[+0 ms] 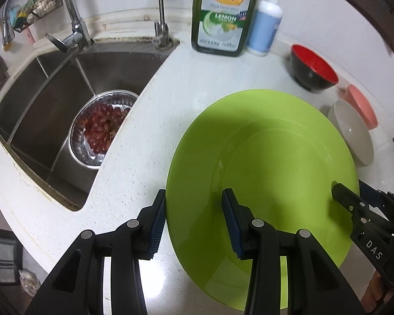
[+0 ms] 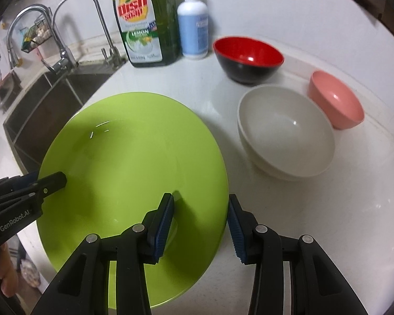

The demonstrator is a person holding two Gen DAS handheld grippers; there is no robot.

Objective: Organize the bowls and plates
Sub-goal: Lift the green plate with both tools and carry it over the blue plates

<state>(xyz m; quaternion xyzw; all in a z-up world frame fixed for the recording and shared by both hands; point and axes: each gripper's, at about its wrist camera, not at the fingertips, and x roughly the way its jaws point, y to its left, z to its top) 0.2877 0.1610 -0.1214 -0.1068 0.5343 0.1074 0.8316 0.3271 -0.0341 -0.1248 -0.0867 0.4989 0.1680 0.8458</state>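
Observation:
A large lime-green plate [image 1: 265,162] [image 2: 134,157] lies on the white counter [image 1: 144,152]. My left gripper [image 1: 194,210] is open and straddles the plate's left rim, one finger over the plate and one outside it. My right gripper [image 2: 201,212] is open too and straddles the right rim the same way. Each gripper shows in the other's view: the right gripper [image 1: 341,194], the left gripper [image 2: 52,181]. Right of the plate stand a white bowl [image 2: 286,131] [image 1: 352,131], a pink bowl [image 2: 336,99] [image 1: 362,105] and a black bowl with a red inside [image 2: 249,57] [image 1: 312,68].
A steel sink [image 1: 52,99] at the left holds a metal bowl of red grapes [image 1: 102,128]. Two faucets [image 1: 73,26] rise behind it. A green dish soap bottle [image 1: 223,13] and a white-and-blue pump bottle [image 1: 265,26] stand against the back wall.

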